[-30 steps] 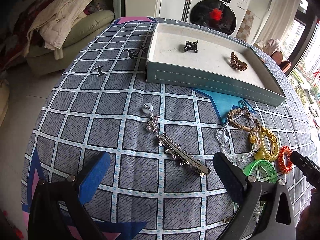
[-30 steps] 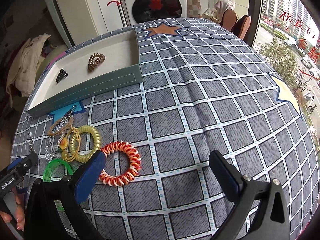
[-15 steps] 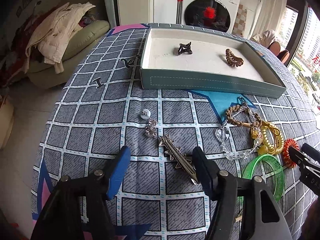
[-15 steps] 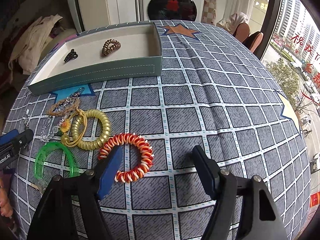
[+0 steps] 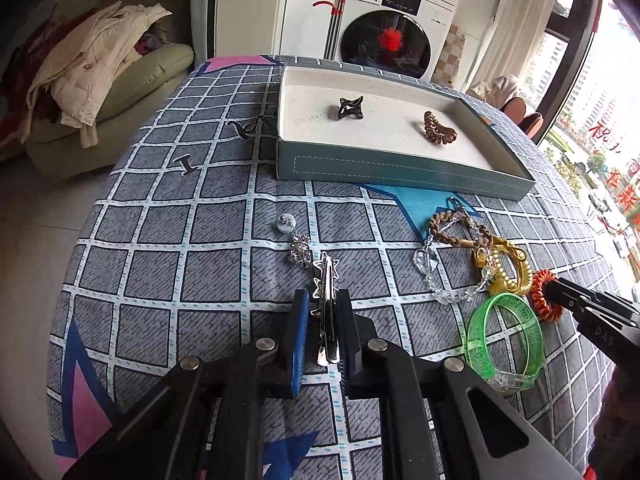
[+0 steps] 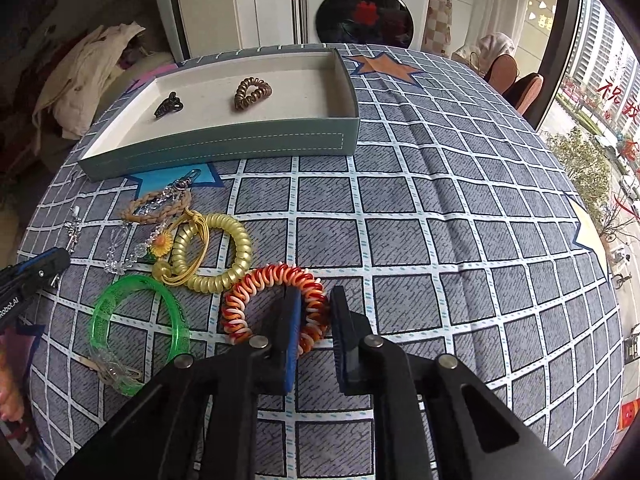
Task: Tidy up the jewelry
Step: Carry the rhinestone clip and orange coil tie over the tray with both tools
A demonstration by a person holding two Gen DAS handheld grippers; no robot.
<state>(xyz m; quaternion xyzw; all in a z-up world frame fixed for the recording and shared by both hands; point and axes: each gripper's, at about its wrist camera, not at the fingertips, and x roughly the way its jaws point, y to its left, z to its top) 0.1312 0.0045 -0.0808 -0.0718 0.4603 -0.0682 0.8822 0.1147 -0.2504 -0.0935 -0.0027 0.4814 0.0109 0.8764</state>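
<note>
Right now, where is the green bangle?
In the right wrist view the green bangle lies on the tablecloth, lower left, beside the gold coil tie.

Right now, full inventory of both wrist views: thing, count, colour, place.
tray: 1, teal outside, white inside, far side of the table
claw clip: 1, black, in the tray
coil hair tie: 1, brown, in the tray
star hair clip: 1, silver, between the left gripper's jaws
earring: 1, silver with white disc, on the cloth beyond the clip
braided bracelet: 1, tan, just in front of the tray
crystal bracelet: 1, clear, crossing the braided one
coil tie: 1, gold, mid pile
bangle: 1, green, nearest edge of the pile
spiral tie: 1, red-orange and white, in the right gripper
left gripper: closed on the clip
right gripper: closed on the tie's band
</note>
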